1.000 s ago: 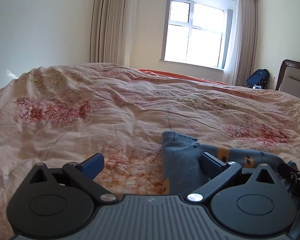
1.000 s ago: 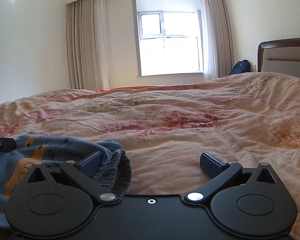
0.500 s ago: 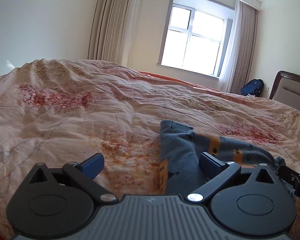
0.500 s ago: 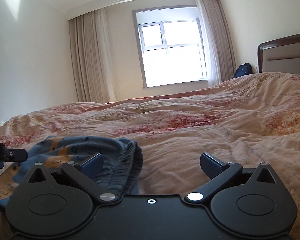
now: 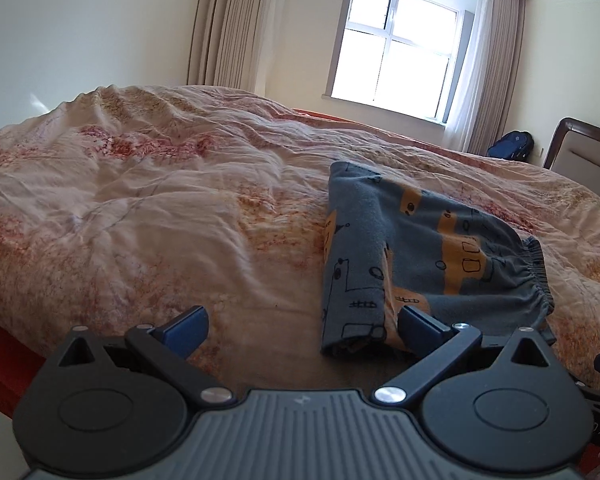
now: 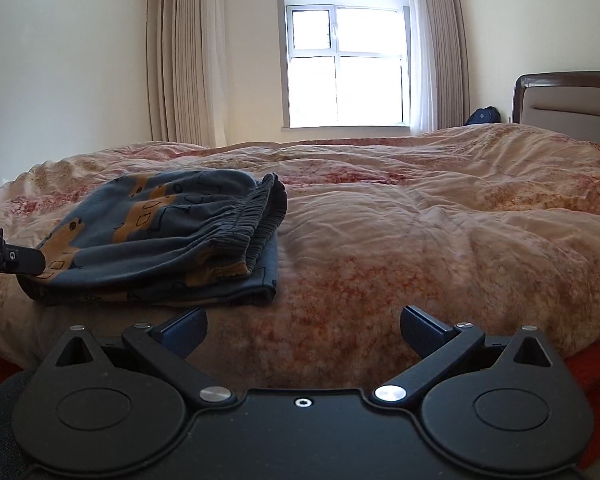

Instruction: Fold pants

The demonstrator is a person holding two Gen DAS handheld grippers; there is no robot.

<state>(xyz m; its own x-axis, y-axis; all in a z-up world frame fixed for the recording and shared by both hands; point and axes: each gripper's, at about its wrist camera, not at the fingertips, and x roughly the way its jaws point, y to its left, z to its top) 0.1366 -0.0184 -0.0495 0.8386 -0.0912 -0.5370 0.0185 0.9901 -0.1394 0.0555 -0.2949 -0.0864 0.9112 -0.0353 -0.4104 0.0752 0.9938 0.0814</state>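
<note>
Both claws have backed off the bed [image 5: 148, 216] — left claw [image 5: 302, 326] and right claw [image 6: 303, 326] gape empty, pants [image 6: 168, 240] lie folded; job looks done

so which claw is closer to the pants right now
The left claw: its right finger sits right at the near edge of the folded pants. The right claw has only quilt between its fingers.

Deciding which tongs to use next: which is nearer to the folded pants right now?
Left. The left tongs sit open with one finger against the folded pants at their near edge. The right tongs are open, just short of the pants' waistband corner.
</note>
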